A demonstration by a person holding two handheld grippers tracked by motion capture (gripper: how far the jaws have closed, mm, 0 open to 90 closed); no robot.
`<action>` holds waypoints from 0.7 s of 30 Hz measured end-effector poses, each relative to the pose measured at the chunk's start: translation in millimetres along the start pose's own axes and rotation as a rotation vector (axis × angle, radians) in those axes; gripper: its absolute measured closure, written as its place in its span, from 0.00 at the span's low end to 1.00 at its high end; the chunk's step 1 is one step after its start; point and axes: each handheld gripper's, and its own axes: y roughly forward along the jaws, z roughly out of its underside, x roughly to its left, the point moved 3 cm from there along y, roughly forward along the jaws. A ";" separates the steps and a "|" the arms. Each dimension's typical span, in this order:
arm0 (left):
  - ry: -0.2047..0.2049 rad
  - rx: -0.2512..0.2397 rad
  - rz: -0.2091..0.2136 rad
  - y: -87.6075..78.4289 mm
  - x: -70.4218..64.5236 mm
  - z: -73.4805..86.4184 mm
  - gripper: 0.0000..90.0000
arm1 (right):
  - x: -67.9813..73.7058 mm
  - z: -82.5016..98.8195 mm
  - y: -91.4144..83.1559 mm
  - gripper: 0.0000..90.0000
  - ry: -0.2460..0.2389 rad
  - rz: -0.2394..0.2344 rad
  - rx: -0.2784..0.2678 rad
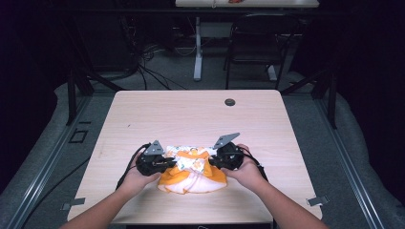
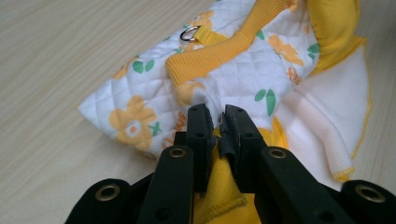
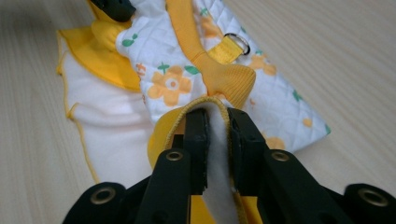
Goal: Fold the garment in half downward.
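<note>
Nearest us, our left gripper (image 2: 217,122) pinches a yellow fold of the small quilted floral garment (image 1: 191,168), while our right gripper (image 3: 215,122) clamps its yellow-edged white lining. The garment lies bunched between both on the near part of the wooden table (image 1: 191,114); beyond it sits a dark round grommet (image 1: 229,102).

Dark room: black chair (image 1: 260,45) beyond wooden table (image 1: 191,114), grey floor (image 1: 167,81).

From above, the desk (image 1: 200,114) is evenly lit while the room around it falls nearly black. The gripper views are bright and soft, blurring toward the far edges.
</note>
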 end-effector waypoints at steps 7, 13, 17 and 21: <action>-0.030 -0.006 0.021 -4.7 -5.3 10.9 0.86 | 4.9 15.3 -1.0 0.80 0.023 -0.013 0.005; -0.050 -0.021 0.024 -15.7 -7.8 11.2 0.82 | 11.0 23.3 -13.3 0.72 0.034 -0.024 0.000; -0.055 -0.034 0.022 -24.4 -6.0 5.8 0.78 | 9.8 25.8 -26.6 0.70 0.049 -0.025 -0.012; -0.067 -0.055 0.015 -33.7 -5.1 -0.2 0.74 | 6.4 26.9 -35.4 0.70 0.067 -0.023 -0.028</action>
